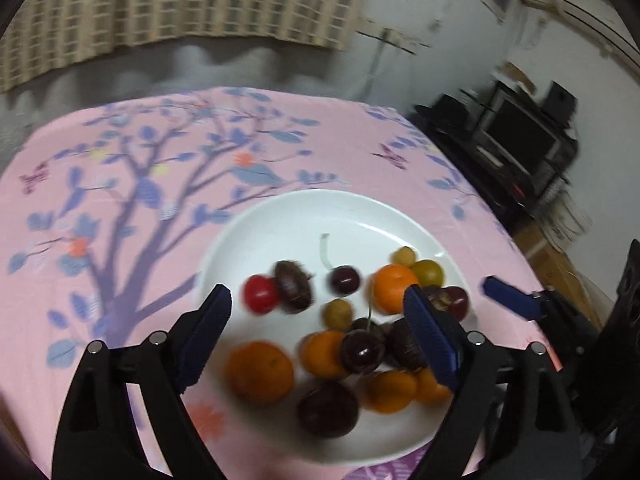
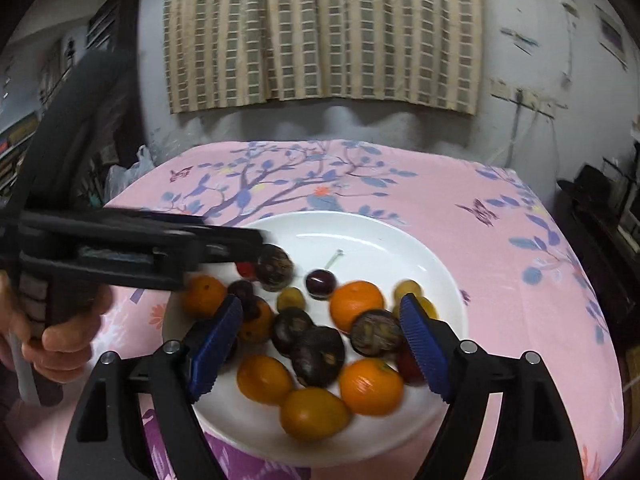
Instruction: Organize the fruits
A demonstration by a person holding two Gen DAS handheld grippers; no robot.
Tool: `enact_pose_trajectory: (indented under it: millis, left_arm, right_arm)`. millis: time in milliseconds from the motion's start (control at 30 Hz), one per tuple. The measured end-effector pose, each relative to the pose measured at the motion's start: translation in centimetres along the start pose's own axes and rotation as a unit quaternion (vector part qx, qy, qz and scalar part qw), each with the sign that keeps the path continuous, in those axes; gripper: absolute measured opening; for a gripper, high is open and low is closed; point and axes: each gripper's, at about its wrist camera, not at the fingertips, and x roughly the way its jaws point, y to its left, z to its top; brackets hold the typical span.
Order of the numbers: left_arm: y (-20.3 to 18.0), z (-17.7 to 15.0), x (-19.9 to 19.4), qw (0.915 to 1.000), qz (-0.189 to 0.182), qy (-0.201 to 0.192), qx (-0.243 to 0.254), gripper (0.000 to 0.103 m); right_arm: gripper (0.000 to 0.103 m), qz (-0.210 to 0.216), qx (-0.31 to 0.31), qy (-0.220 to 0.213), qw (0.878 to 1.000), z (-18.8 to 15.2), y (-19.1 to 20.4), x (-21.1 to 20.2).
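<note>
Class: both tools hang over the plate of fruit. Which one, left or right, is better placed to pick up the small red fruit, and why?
Probably the left tool: its open jaws frame the small red fruit near its left finger. The right tool is open over the oranges nearer the plate's front edge.

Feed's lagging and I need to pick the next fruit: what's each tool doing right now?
Left tool: open, holding nothing, above the white plate of fruit.
Right tool: open, holding nothing, above the same plate.
</note>
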Motion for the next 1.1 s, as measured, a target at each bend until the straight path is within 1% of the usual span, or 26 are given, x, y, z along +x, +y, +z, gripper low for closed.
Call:
enact_pose_trajectory:
  millis: [33,67,167,233,300,400,467,567,600,633,700,867,1100]
  left_arm:
    - [0.1,-0.6,-1.1,0.9997,0.022,-0.009,-0.001,0.087]
    - [0.1,-1.2,-2.2,0.9991,0.039,-0.018,0.001,0.093]
    - [-0.1,-4.4,-6.3,0.9914,0.118,-0.054,0.02,0.097]
    - [-0.2,-6.8,-8.7,0.9868,0.145,-0.065,0.03,0.098]
    - [-0.1,-8.9,-10.3,0.9851,0.155,-0.065,0.037,0.098]
    - [-0.1,-12.5,-12.1,0.9843,0.158,-0.068,0.042,0.098]
    - [0.0,-14.7,-12.6,0.9836,0.162,-0.067,0.042,0.098]
    - [0.2,-16.9,-12.0,0.9864,0.152,-0.05,0.039,0.098]
    - [0.2,-17.4,-11.9,0.9864,0.155,-0.039,0.037,0.098]
    - [0.1,-17.5,-11.7,0.9865,0.157,-0.027,0.036,0.098]
    - [-0.3,-17.7,-11.9,0.9885,0.142,-0.032,0.04,0.098]
    - [-1.0,-18.3,-11.7,0.9881,0.143,-0.029,0.048,0.098]
    - [-1.0,-18.1,-11.6,0.989,0.137,-0.029,0.047,0.098]
  right_arm:
    - [0.09,-0.003,0.008,0.0,1.0,-0.1,-0.2,-0.4]
    - [0.092,-0.004,0.014,-0.001,1.0,-0.3,-0.3,-0.8]
    - [0.098,-0.017,0.03,0.01,0.999,-1.2,-0.1,-2.3]
    - [0.099,-0.015,0.031,0.02,0.999,-2.6,0.6,-3.5]
    - [0.099,-0.007,0.031,0.04,0.999,-4.7,1.3,-4.7]
    - [0.099,-0.003,0.029,0.056,0.998,-8.4,2.4,-6.7]
    - [0.099,-0.002,0.024,0.067,0.997,-10.8,2.9,-7.9]
    - [0.099,-0.007,0.029,0.08,0.996,-12.8,2.9,-8.8]
    - [0.099,-0.013,0.032,0.084,0.996,-13.3,2.9,-8.9]
    - [0.099,-0.017,0.033,0.086,0.996,-13.6,2.8,-9.0]
    - [0.099,-0.027,0.034,0.087,0.995,-13.8,2.8,-8.9]
    - [0.099,-0.039,0.018,0.087,0.995,-13.8,3.1,-8.8]
    - [0.099,-0.054,0.012,0.079,0.995,-13.4,2.8,-9.0]
